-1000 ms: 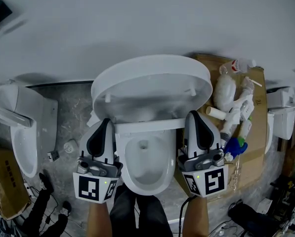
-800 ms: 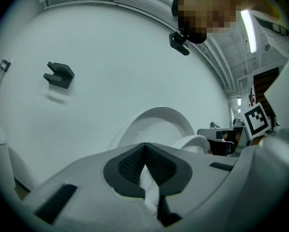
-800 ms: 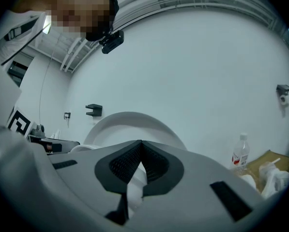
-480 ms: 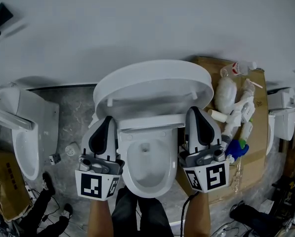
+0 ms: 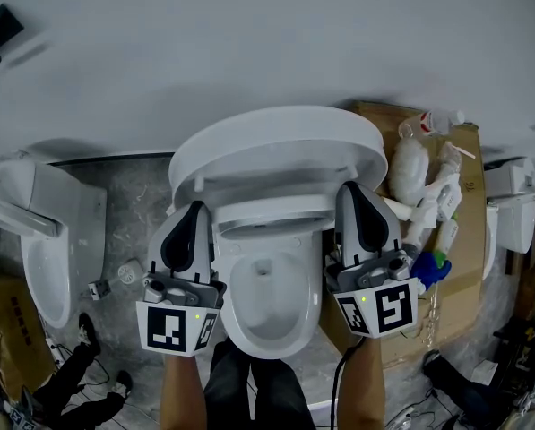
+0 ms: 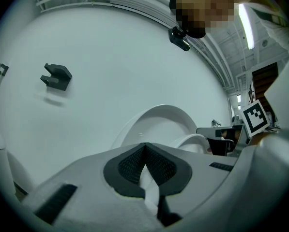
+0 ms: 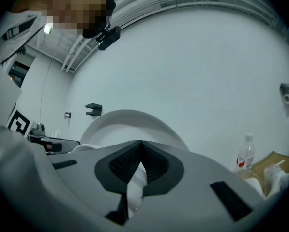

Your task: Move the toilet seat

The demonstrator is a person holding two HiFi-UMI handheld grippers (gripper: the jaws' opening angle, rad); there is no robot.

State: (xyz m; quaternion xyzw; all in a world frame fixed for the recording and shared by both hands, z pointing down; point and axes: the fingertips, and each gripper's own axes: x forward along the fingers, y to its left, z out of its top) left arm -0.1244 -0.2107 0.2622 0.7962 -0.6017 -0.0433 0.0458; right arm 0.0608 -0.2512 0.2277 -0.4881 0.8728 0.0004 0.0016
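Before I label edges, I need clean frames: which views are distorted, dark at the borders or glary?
Head view: evenly lit, sharp, mild barrel bend. Left gripper view: strong fisheye, black corners, ceiling light strip blown out. Right gripper view: same fisheye, black corners, bottle fairly sharp.

Your count:
- 3 toilets: centre toilet [image 5: 289, 325], left toilet [image 5: 56, 231], right toilet [image 5: 511, 206] (only part in view).
- 1 toilet seat [image 5: 271, 210], 1 lid [image 5: 276, 141].
- 2 grippers in your hands: left gripper [image 5: 190, 215], right gripper [image 5: 350, 195].
- 1 cardboard sheet [image 5: 469, 231], 1 brown box [image 5: 3, 339].
- 1 plastic bottle [image 5: 437, 119], 1 blue item [image 5: 428, 267].
- White fittings [image 5: 424, 195] heaped on cardboard sheet, can't count.
- 1 dark wall bracket [image 6: 56, 76].
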